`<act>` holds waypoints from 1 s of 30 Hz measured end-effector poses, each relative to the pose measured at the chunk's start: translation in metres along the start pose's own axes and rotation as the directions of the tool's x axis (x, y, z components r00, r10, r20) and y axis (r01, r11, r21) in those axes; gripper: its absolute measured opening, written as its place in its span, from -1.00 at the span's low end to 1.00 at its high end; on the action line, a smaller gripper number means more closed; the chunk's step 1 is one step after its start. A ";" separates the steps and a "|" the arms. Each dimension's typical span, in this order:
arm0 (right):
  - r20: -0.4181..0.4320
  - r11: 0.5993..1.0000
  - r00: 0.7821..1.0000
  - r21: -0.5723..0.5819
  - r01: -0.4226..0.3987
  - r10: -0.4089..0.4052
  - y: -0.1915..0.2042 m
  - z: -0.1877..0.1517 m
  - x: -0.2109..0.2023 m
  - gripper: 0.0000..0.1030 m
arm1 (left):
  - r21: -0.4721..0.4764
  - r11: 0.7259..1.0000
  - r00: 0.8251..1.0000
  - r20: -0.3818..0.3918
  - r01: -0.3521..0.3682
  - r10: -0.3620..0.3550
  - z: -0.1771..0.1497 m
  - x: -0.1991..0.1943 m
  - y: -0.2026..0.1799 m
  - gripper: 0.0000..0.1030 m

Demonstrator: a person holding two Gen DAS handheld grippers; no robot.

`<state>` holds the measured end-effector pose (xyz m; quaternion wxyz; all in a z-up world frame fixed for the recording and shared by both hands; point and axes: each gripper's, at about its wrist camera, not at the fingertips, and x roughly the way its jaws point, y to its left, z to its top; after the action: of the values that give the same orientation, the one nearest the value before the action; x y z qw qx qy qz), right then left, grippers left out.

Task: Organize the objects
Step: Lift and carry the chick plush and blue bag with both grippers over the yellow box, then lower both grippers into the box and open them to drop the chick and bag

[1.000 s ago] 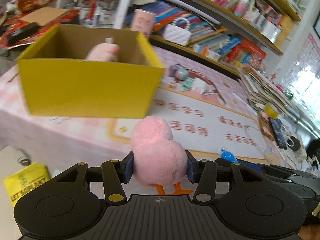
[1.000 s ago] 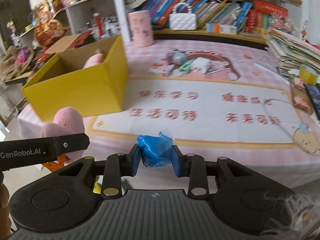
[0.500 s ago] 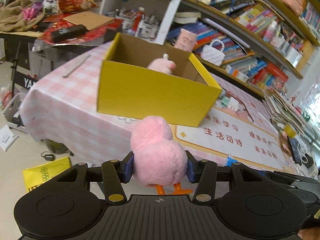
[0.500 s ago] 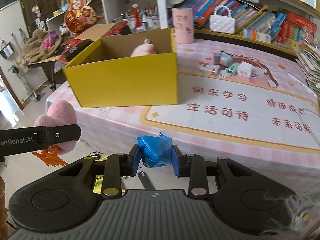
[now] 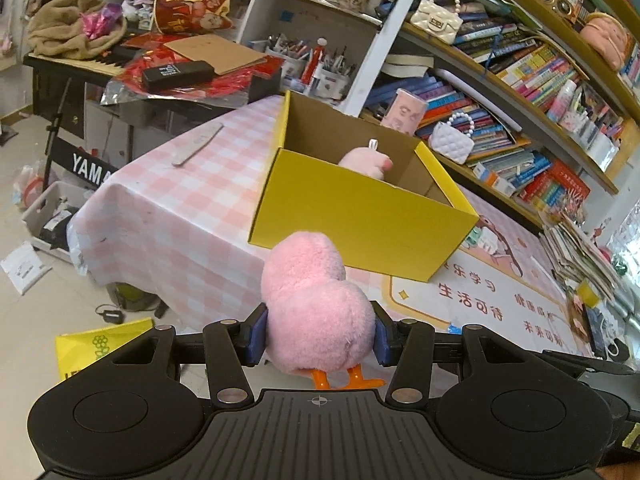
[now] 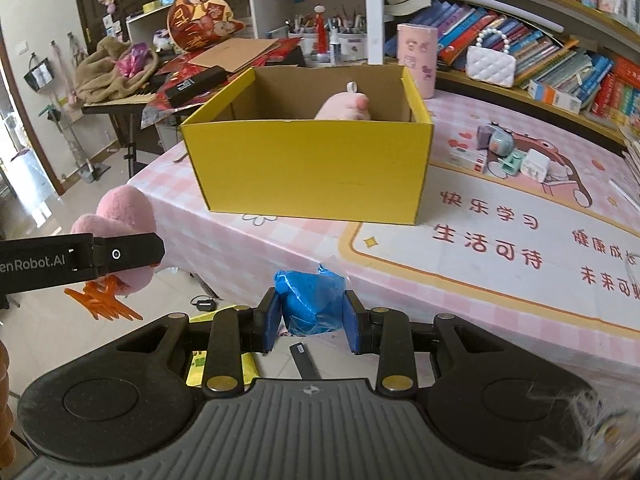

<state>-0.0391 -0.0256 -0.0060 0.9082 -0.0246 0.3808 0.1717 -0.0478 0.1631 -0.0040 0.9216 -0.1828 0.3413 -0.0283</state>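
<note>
My left gripper [image 5: 318, 334] is shut on a pink plush bird [image 5: 316, 312] with orange feet, held in the air in front of the table's near edge. It also shows at the left of the right wrist view [image 6: 120, 220]. My right gripper [image 6: 312, 320] is shut on a blue crinkly wrapped object [image 6: 310, 302], held off the table's front edge. An open yellow cardboard box [image 5: 360, 220] [image 6: 312, 172] stands on the pink checked tablecloth ahead of both grippers. A pink plush toy [image 5: 366, 160] [image 6: 344, 108] lies inside it.
Small gadgets and a white charger [image 6: 534, 166] lie on the printed mat [image 6: 520, 232] right of the box. A pink canister [image 6: 416, 58] and white handbag [image 6: 490, 65] stand behind it. Bookshelves line the back. A keyboard stand with clutter [image 5: 120, 76] is on the left. Floor litter lies below.
Both grippers have pulled back and risen, so the box looks farther away and its inside shows more. Both grippers still hold their objects.
</note>
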 end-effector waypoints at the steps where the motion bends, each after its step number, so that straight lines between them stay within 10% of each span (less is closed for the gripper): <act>1: -0.001 1.000 1.000 -0.005 -0.003 0.003 0.002 0.001 0.001 -0.41 | -0.001 1.000 1.000 0.002 -0.001 0.001 0.001 -0.001 0.001 -0.06; 30: 0.302 0.996 0.953 -0.085 -0.009 0.035 -0.027 0.150 0.048 -0.41 | 0.123 0.992 0.973 0.232 -0.011 -0.018 0.127 0.057 -0.047 -0.06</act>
<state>0.1043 -0.0108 0.0643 0.9522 -0.0314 0.2297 0.1991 0.0802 0.1499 0.0659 0.9647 -0.1282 0.2283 -0.0293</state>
